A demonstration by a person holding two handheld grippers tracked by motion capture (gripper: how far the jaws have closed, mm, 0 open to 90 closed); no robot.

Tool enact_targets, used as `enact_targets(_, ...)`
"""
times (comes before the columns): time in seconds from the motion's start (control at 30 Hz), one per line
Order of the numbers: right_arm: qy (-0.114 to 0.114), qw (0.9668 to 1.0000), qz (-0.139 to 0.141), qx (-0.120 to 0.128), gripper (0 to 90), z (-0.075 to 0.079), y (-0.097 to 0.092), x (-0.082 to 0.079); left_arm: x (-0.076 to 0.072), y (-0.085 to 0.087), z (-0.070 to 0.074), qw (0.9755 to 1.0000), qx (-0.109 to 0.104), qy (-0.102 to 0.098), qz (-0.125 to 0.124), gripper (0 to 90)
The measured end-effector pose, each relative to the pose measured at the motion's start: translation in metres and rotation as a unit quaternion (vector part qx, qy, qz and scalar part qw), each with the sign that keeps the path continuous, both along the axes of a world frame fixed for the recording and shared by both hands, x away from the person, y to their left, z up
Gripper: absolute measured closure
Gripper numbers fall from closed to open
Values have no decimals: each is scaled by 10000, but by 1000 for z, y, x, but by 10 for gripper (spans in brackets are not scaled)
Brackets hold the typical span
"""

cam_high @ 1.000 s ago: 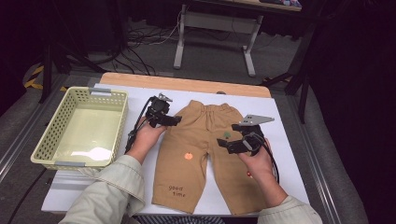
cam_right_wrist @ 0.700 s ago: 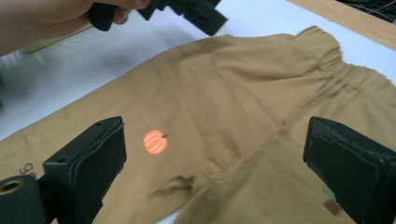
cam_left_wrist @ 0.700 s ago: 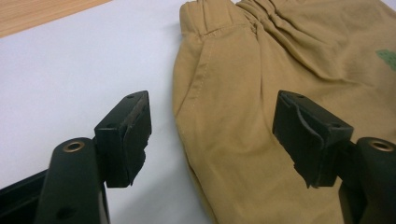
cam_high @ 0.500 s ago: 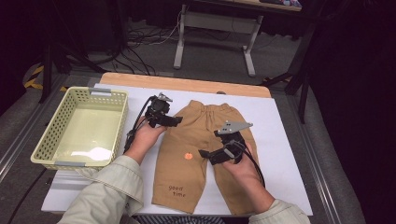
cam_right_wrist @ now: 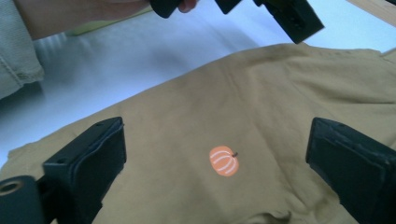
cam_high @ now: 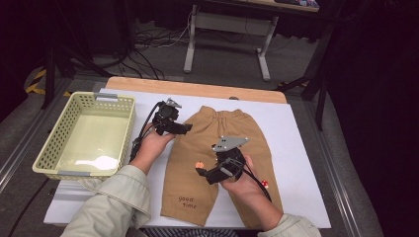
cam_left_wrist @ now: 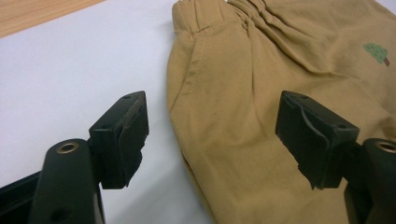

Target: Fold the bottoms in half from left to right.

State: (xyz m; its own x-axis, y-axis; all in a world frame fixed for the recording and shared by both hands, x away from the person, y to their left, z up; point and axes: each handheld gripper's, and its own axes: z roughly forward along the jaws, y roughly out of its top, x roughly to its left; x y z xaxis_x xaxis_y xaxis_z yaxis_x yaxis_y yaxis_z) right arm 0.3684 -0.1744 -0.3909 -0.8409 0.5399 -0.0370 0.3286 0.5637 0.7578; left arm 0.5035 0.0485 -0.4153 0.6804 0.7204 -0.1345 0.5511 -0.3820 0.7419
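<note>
The left claw (cam_high: 185, 128) hangs over the left hip of the trousers (cam_high: 232, 143), its jaws apart with nothing pinched. In the left gripper view one pad hovers over bare white desk and the other over tan cloth, so the side seam runs up between them. The jaws have just been opening a little, with only that edge of cloth below them and no grip on it.

The right claw (cam_high: 201, 173) sits lower down, over the middle of the trousers, pointing across toward the left leg. Its jaws are also spread, after closing slightly from a wider gap; they straddle the small orange pumpkin print (cam_right_wrist: 223, 161) without pressing on the cloth.

The trousers lie flat in the centre of the white desk top (cam_high: 306, 148), waistband toward the far wooden edge (cam_high: 197, 89) and both leg ends toward the person's near edge. Their long axis therefore runs from far to near, roughly in line with the forearms. The left leg carries printed words near its hem.

The left claw is the nearer one to the waistband and side seam; the right claw is nearer the crotch and inner legs. Any fold likely turns on that seam lying directly under the left jaws.

A pale yellow basket (cam_high: 49, 153) stands at the desk's left edge, well apart from the cloth.
</note>
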Motion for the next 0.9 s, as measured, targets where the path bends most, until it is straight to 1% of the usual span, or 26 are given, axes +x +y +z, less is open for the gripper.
enact_targets(0.03,-7,10000,11,-6,82,0,2,-1,0,1,0,10000,21,-20,-8,265)
enact_targets(0.1,-23,10000,20,-43,95,-1,5,-2,0,2,0,10000,12,4,6,265)
enact_targets(0.17,-6,10000,52,-33,128,-1,8,-3,0,2,-1,10000,-18,31,33,265)
enact_targets(0.23,22,9999,112,-45,177,-2,15,-5,0,3,-1,10000,22,23,35,265)
enact_targets(0.27,22,9999,112,-45,177,-2,15,-5,0,4,-1,10000,39,17,26,265)
enact_targets(0.33,54,9998,158,-68,213,-3,19,-6,0,5,-1,10000,19,61,49,265)
enact_targets(0.43,88,9997,193,-90,246,-5,24,-8,1,7,-2,10000,46,67,49,267)
enact_targets(0.5,108,9996,228,-96,267,-6,27,-9,2,8,-3,9999,46,69,97,270)
enact_targets(0.57,125,9995,261,-104,282,-7,30,-10,3,9,-4,9999,65,107,107,275)
enact_targets(0.6,120,9995,278,-108,289,-7,31,-10,3,10,-5,9998,28,123,136,278)
enact_targets(0.67,147,9993,319,-121,302,-8,34,-11,4,11,-6,9997,37,170,147,287)
enact_targets(0.7,157,9992,340,-112,306,-9,36,-12,4,11,-6,9997,44,166,180,285)
enact_targets(0.8,158,9990,394,-151,316,-11,41,-14,6,11,-8,9996,115,170,167,285)
enact_targets(0.9,191,9988,420,-177,319,-15,46,-16,6,10,-10,9995,118,206,191,285)
